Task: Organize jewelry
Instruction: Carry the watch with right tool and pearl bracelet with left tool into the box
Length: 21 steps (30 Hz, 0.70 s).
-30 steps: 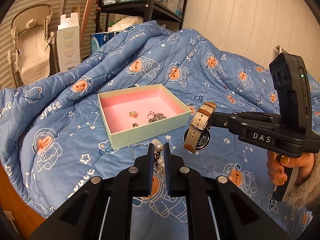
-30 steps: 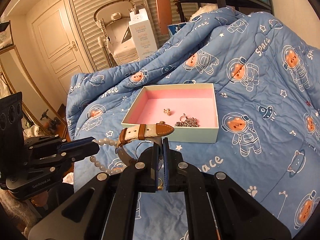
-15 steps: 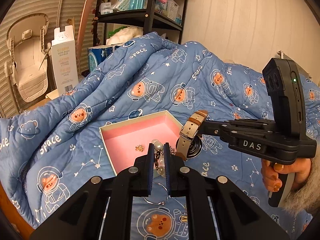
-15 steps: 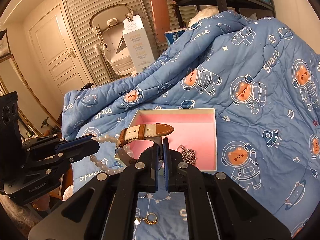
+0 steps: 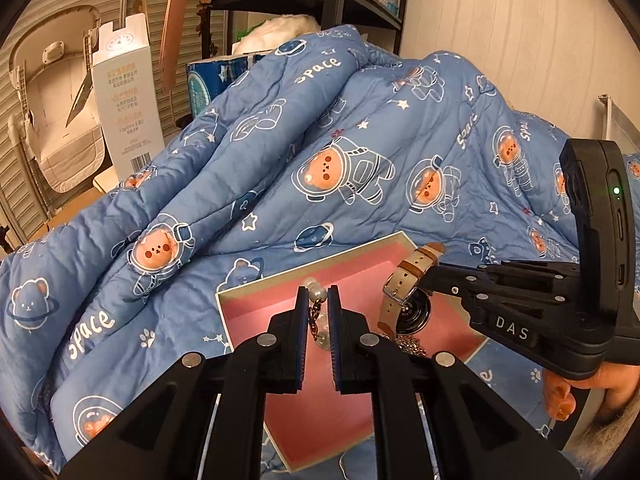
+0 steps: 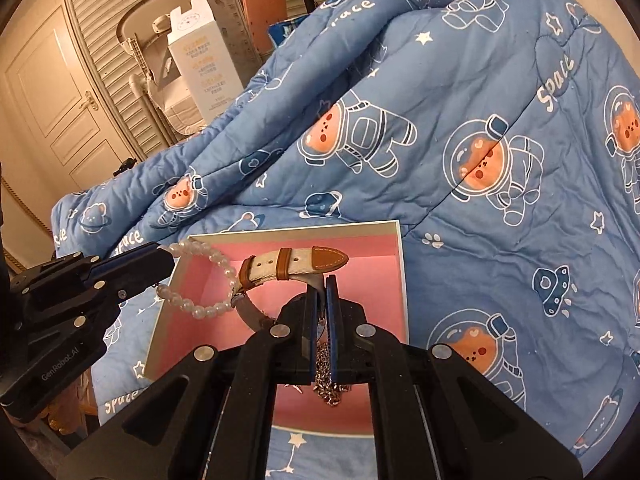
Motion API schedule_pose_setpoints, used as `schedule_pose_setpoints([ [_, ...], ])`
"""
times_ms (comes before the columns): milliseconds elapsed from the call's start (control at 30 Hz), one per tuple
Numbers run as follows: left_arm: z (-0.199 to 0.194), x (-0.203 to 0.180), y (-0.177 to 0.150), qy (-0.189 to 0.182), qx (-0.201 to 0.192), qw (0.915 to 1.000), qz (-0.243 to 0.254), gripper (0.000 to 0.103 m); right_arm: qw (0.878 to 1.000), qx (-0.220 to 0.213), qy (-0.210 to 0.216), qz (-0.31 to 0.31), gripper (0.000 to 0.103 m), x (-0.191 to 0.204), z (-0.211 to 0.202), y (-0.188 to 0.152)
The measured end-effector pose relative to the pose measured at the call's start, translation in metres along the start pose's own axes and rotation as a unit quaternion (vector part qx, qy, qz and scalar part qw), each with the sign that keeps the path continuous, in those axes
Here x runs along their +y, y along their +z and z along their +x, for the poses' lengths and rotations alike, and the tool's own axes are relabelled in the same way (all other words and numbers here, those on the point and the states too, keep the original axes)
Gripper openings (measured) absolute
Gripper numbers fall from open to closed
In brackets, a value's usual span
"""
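Both of your grippers have come forward over the box since a second ago, so the pink floor now sits directly under your loads. Your left gripper (image 5: 318, 300) is clamped on the pearl bracelet (image 6: 200, 276), whose loop hangs above the box's 9 o'clock side in the right wrist view. Your right gripper (image 6: 322, 292) is closed on the wristwatch (image 5: 404, 300), its cream and tan strap arching over the middle. That puts you, I judge, at the release stage for both pieces. The jewelry box (image 6: 402, 280) has low walls; its far rim lies at 12 o'clock against the bunched astronaut quilt (image 6: 480, 120). A silver chain (image 6: 328, 394) already lies at 6 o'clock, so set the watch toward the bare pink at 3 o'clock.
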<state>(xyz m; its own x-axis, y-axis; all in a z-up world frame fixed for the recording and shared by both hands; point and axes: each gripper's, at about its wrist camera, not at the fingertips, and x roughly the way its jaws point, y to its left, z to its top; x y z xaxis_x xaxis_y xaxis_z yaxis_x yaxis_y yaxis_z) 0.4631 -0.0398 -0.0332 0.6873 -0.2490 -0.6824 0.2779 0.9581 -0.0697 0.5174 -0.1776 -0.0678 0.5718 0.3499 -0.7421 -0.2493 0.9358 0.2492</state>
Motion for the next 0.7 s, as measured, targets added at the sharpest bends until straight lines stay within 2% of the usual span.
schedule_pose_setpoints([
  [133, 0.02, 0.005, 0.001, 0.009, 0.014, 0.9998, -0.007, 0.009, 1.0, 0.008, -0.01, -0.008, 0.005, 0.002, 0.016, 0.003],
  [400, 0.043, 0.017, -0.001, -0.01, 0.029, 0.9981, -0.053, 0.009, 0.999, 0.018, -0.039, -0.009, 0.004, 0.004, 0.042, 0.005],
  [700, 0.057, 0.021, -0.011, 0.004, 0.047, 0.9976, -0.051, 0.009, 0.996, 0.022, -0.067, -0.054, 0.005, 0.015, 0.057, 0.001],
])
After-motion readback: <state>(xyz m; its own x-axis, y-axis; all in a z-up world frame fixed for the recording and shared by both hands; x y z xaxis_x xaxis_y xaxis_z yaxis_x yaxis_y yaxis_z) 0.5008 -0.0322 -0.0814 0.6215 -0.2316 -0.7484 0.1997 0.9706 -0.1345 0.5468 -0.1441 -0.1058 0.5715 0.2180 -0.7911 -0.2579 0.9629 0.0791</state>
